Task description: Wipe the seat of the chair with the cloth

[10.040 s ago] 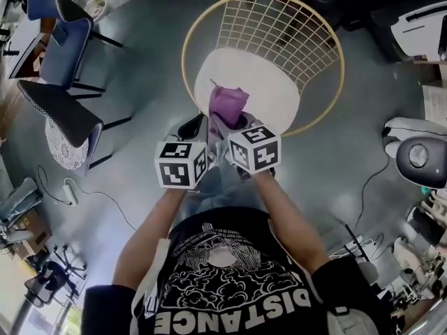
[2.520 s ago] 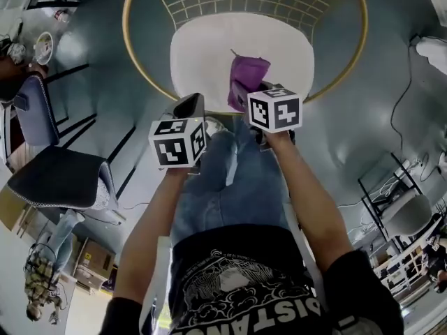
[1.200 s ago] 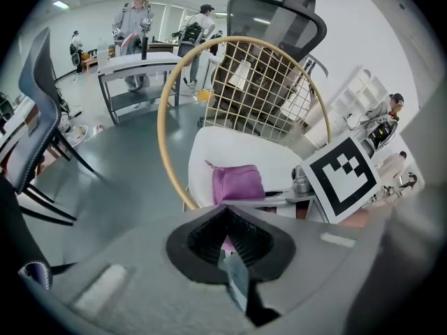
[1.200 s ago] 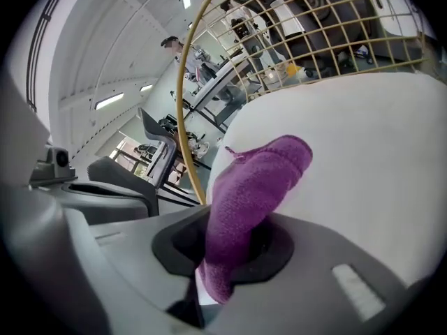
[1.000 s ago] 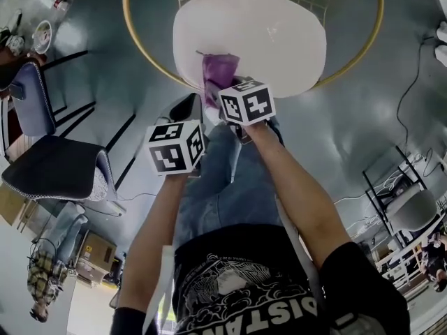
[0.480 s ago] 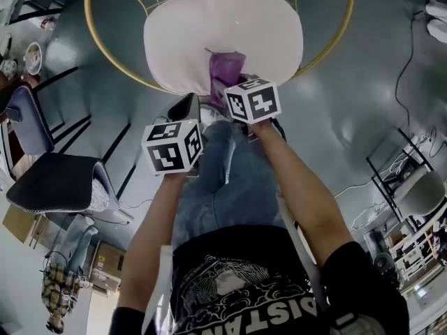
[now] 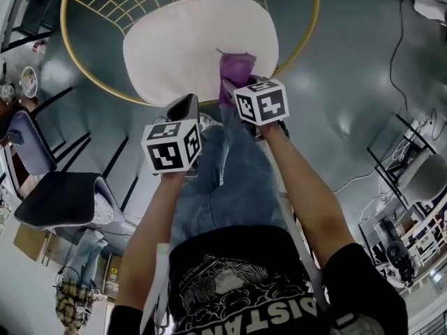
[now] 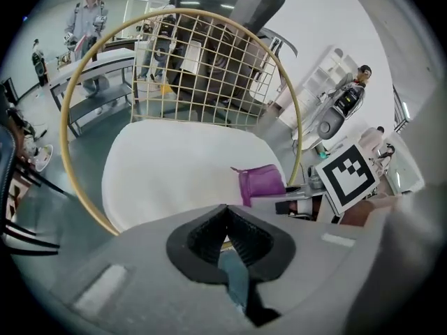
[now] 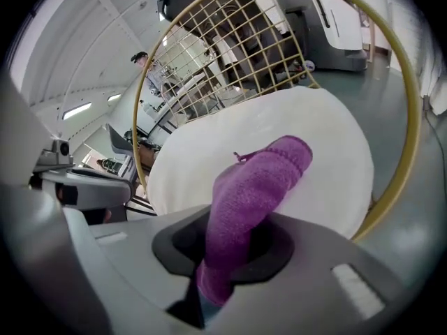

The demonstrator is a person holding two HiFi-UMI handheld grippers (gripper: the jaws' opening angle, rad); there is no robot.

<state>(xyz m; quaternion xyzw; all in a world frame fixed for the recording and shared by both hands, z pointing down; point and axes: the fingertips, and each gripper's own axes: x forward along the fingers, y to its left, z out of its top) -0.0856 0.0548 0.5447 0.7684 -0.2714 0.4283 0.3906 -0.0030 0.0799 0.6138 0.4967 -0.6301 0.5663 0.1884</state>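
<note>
A round chair with a gold wire frame (image 7: 84, 93) carries a white seat cushion (image 7: 188, 44). The purple cloth (image 7: 236, 72) lies on the cushion's near right edge, with my right gripper (image 9: 234, 246) shut on it. In the right gripper view the cloth (image 9: 258, 187) rises from between the jaws toward the cushion (image 9: 321, 138). My left gripper (image 8: 225, 237) hangs shut with nothing in it, just short of the cushion's front rim (image 8: 160, 187). From the left gripper view the cloth (image 8: 262, 183) shows at the right beside the right gripper's marker cube (image 8: 346, 180).
A dark upholstered chair (image 7: 63, 197) stands on the grey floor at left, another (image 7: 17, 135) behind it. Cables and a metal rack (image 7: 408, 173) lie at right. A person (image 8: 87, 16) stands far behind the wire backrest (image 8: 202, 61). My own legs (image 7: 230, 180) are below the grippers.
The right gripper has slid the cloth rightward along the cushion's front edge, and my head view has shifted so the chair sits further left. The left gripper stays put.
</note>
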